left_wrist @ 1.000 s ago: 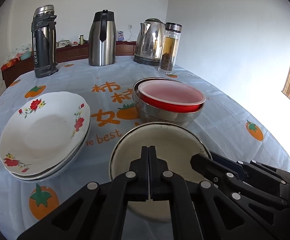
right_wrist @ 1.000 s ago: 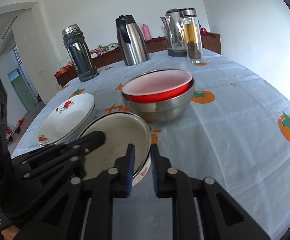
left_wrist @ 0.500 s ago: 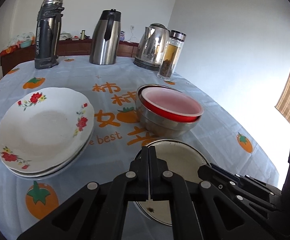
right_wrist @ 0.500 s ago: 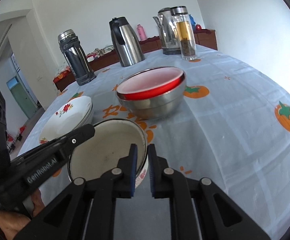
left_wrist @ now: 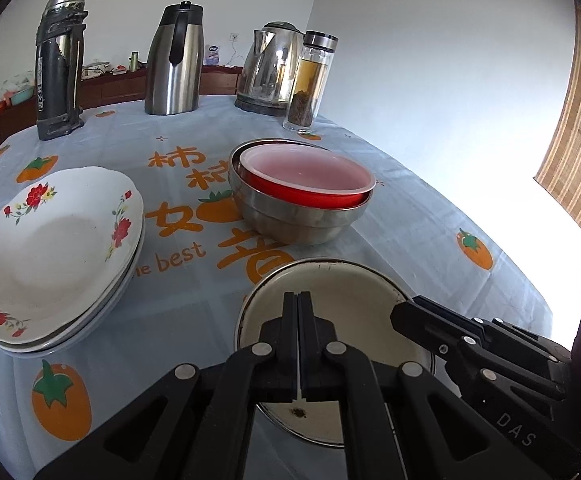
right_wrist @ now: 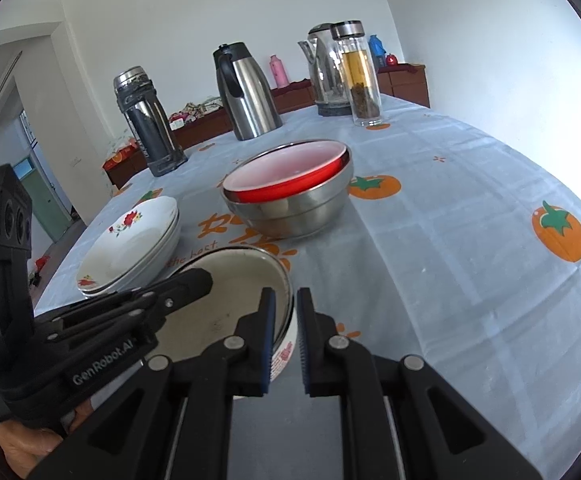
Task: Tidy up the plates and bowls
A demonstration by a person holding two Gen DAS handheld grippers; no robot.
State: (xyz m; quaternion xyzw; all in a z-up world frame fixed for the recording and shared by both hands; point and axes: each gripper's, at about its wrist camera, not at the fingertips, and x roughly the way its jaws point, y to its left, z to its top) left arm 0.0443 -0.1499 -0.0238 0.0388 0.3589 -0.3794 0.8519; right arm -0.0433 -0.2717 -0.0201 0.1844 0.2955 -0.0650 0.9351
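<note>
A cream enamel bowl (left_wrist: 342, 300) (right_wrist: 230, 292) with a dark rim hangs just above the near part of the table. My right gripper (right_wrist: 286, 312) is shut on its right rim, one finger inside and one outside. My left gripper (left_wrist: 297, 312) is shut and empty, its tips over the bowl's near rim. A red bowl (left_wrist: 306, 180) (right_wrist: 290, 176) sits nested in a steel bowl (left_wrist: 298, 220) (right_wrist: 298, 212) at the table's middle. A stack of white floral plates (left_wrist: 54, 236) (right_wrist: 130, 244) lies at the left.
A dark thermos (left_wrist: 58, 64), a steel carafe (left_wrist: 174, 60), an electric kettle (left_wrist: 270, 68) and a glass tea bottle (left_wrist: 310, 80) stand along the far side. The tablecloth (right_wrist: 470, 240) with orange prints drops off at the right edge.
Both grippers and the cream bowl pulled back toward me, away from the nested bowls. The right gripper kept its hold on the rim.
</note>
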